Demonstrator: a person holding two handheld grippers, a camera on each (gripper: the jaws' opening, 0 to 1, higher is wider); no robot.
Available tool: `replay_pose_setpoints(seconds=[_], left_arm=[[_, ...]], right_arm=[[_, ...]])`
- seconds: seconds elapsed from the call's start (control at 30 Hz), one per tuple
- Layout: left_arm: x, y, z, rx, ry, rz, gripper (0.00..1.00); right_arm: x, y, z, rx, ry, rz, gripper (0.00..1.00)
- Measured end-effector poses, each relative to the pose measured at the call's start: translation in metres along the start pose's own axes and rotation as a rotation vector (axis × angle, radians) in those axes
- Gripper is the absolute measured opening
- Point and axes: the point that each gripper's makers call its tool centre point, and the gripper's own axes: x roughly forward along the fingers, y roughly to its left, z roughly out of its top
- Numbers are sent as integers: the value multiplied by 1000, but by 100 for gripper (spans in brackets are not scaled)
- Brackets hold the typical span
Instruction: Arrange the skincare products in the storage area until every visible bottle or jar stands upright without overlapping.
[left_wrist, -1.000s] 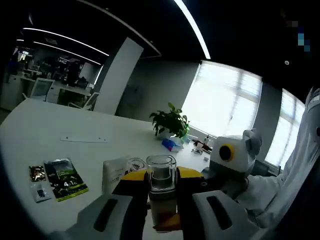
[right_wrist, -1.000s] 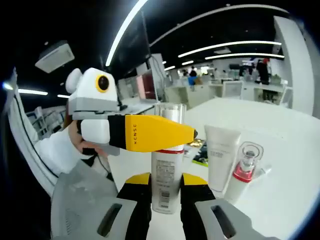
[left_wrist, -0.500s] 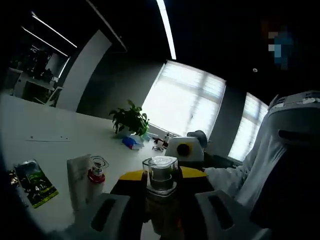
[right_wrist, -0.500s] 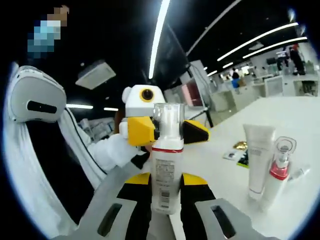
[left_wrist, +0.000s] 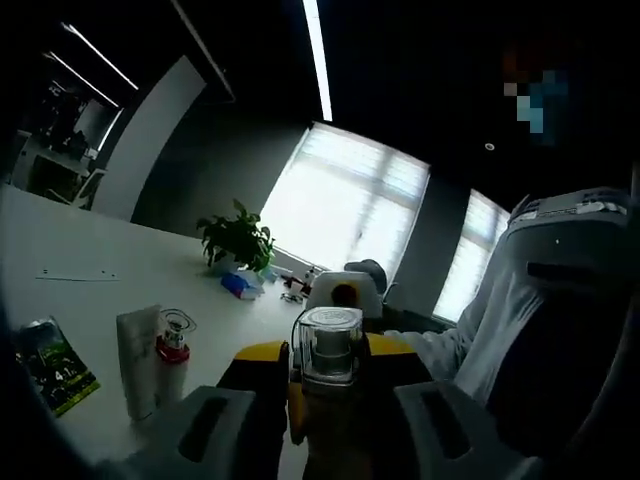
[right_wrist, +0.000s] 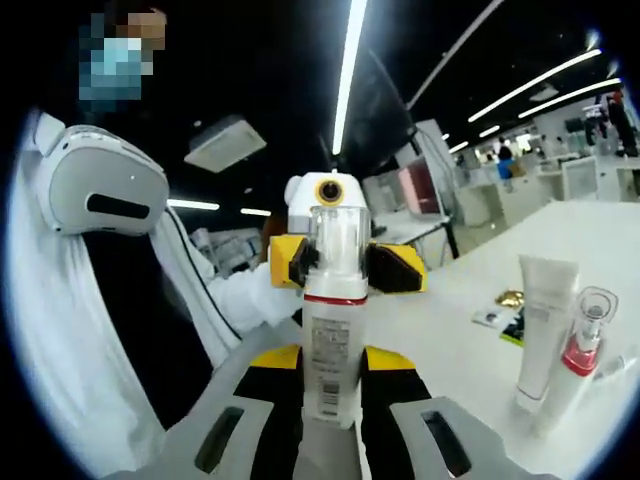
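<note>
- White table (left_wrist: 60, 250) spreading across a dim open office, under bright windows and ceiling light strips.
- Person in white clothing (right_wrist: 70, 350) close behind both grippers, sleeve (left_wrist: 520, 330) filling the right of the left gripper view.
- Right gripper (right_wrist: 330, 385), black and yellow jaws pressed against the lower body of a pump bottle (right_wrist: 332, 340); clamped on it from both sides.
- Pump bottle held above the table, long axis vertical in the right gripper view, clear square cap pointing up, white printed label below a thin red band.
- Left gripper (left_wrist: 328, 400) meeting the same bottle from the opposite side; seen in the right gripper view as yellow-and-black jaws (right_wrist: 345, 265) flanking the clear cap.
- In the left gripper view, clear cap of the pump bottle (left_wrist: 328, 345) upright between the jaws, top facing up; lower body dark and hard to read. Jaws closed in tight on both sides of the cap, gripping it.
- White tube (right_wrist: 543, 330) standing upright on its cap on the table, right of the held bottle; also at (left_wrist: 138, 360).
- Small clear bottle with a red collar (right_wrist: 580, 350) standing upright just beside the tube, possibly touching it; also at (left_wrist: 172, 340).
- Potted green plant (left_wrist: 236, 240) farther back on the table, near the windows.
- Dark green sachet (left_wrist: 52, 365) lying flat on the table, left of the tube.
- Blue packet (left_wrist: 236, 285) lying near the plant.
</note>
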Motion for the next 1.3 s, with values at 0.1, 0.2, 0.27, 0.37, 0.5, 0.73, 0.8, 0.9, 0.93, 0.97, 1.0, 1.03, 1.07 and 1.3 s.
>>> replay_pose_setpoints(seconds=[0.1,0.2,0.27,0.37,0.5,0.73,0.8,0.9,0.93,0.97,1.0,1.03,1.07,1.3], left_arm=[[1,0,1,19,-8,1,18],[2,1,0,31,-2,15,18],[4,3,-1,38,8,28,17],[6,9,-2,60,13,60,17],[6,19,-4,118,23,113,17],[6,20,-1,156,0,122,17],[5,20,-1,155,3,119,17],[4,20,-3,173,9,119,17],[5,20,-5,198,14,123,17],[5,20,-6,200,17,123,17],[6,20,-7,196,23,122,17],[7,20,-9,194,26,121,17],[8,20,-10,195,27,120,17],[7,18,-18,223,42,96,18]], right_arm=[[-2,0,1,5,-10,15,14],[-2,-2,0,-3,-6,13,14],[-1,-4,-2,-28,7,4,15],[0,-10,-3,-37,11,-18,15],[-3,-25,-8,-87,34,-83,15],[-2,-27,-19,-104,82,-103,22],[-3,-28,-22,-100,87,-106,25],[-4,-30,-22,-119,87,-117,19],[-4,-32,-21,-130,81,-128,19],[-5,-32,-19,-134,74,-127,18],[-5,-33,-16,-136,62,-131,18],[-6,-35,-14,-141,55,-134,19],[-6,-36,-13,-150,55,-137,17],[-9,-40,-22,-204,97,-135,12]])
